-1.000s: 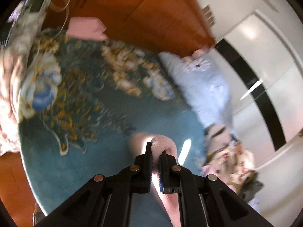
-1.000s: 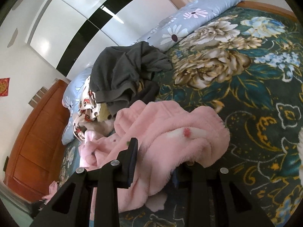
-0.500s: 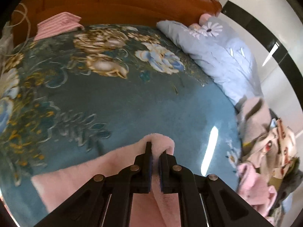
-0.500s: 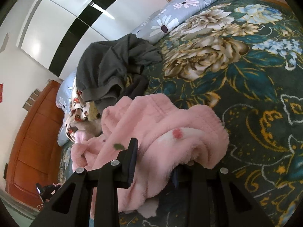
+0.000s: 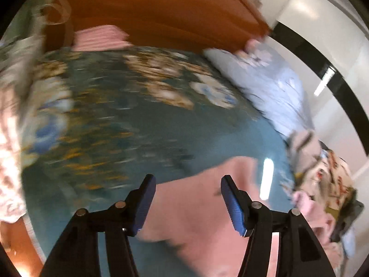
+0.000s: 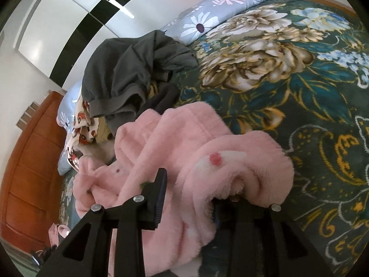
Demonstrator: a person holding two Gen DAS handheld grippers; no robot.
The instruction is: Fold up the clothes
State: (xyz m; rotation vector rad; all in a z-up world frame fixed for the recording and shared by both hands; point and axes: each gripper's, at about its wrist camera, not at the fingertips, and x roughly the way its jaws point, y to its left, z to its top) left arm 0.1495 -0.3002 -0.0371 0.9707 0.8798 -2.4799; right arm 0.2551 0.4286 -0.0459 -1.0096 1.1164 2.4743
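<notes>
My left gripper [image 5: 188,198] opening, jaws wide apart, pink fleece garment [image 5: 196,210] lying flat below between them, pads not pressing. My right gripper [image 6: 189,198] opening too, bunched fleece [image 6: 184,161] packed between jaws, one finger buried. Garment on floral teal bedspread [image 6: 299,97], beside grey clothes pile [image 6: 129,73].

Floral teal bedspread [image 6: 299,92], wooden headboard [image 5: 161,11], white wardrobe [image 5: 322,34].

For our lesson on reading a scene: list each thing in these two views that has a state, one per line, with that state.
Left gripper: jaws opening, pads clear of the pink garment.
Right gripper: jaws opening, fleece bunched between them.
Pink fleece garment: crumpled, unfolded.
Dark grey garment: heaped, unfolded.
Patterned cream garment: crumpled under the grey one.
Striped pink cloth: looks folded; blurred.
</notes>
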